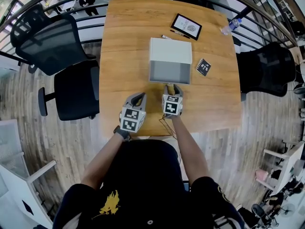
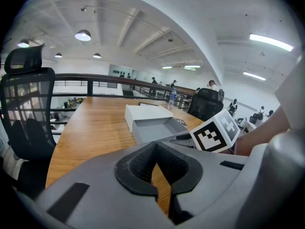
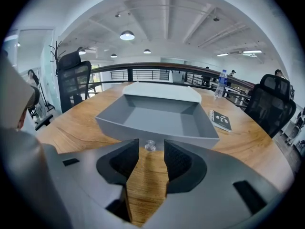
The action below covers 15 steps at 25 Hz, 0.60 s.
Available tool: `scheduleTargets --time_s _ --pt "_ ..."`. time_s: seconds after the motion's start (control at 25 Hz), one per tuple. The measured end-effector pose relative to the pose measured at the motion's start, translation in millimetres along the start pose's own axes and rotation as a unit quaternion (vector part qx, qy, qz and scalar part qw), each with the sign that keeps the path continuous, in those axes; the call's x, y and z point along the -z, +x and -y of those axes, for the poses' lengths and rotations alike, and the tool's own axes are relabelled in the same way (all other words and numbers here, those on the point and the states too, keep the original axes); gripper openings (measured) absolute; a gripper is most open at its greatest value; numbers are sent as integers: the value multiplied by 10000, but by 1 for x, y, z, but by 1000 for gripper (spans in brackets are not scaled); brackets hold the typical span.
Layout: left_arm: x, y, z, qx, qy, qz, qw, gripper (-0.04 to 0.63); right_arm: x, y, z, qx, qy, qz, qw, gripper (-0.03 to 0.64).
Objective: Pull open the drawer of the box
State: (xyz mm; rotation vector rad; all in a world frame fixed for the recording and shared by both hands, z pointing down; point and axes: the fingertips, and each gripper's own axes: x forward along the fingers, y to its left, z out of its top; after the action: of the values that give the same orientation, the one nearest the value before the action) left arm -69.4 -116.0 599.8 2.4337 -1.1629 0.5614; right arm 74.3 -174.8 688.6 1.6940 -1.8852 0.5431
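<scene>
Drawer (image 1: pixel 170 73) back end hidden inside box (image 1: pixel 170 53) (white), framed card (image 1: pixel 186 26) print too small to read

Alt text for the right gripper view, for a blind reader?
An empty grey drawer stands pulled out of a white box on a wooden table. The jaws of the right tool stand apart either side of its clear knob, not gripping it.

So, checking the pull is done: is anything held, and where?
Nothing. Right gripper's jaws stand apart around the drawer's knob, not pressing it; left gripper is shut on nothing.
</scene>
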Motion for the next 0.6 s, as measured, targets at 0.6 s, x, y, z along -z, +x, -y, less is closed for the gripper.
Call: scheduleTargets --time_s 0.6 --pt "-77 -100 23 74 616 874 9942 12 -103 -202 24 119 403 1873 9814 -2"
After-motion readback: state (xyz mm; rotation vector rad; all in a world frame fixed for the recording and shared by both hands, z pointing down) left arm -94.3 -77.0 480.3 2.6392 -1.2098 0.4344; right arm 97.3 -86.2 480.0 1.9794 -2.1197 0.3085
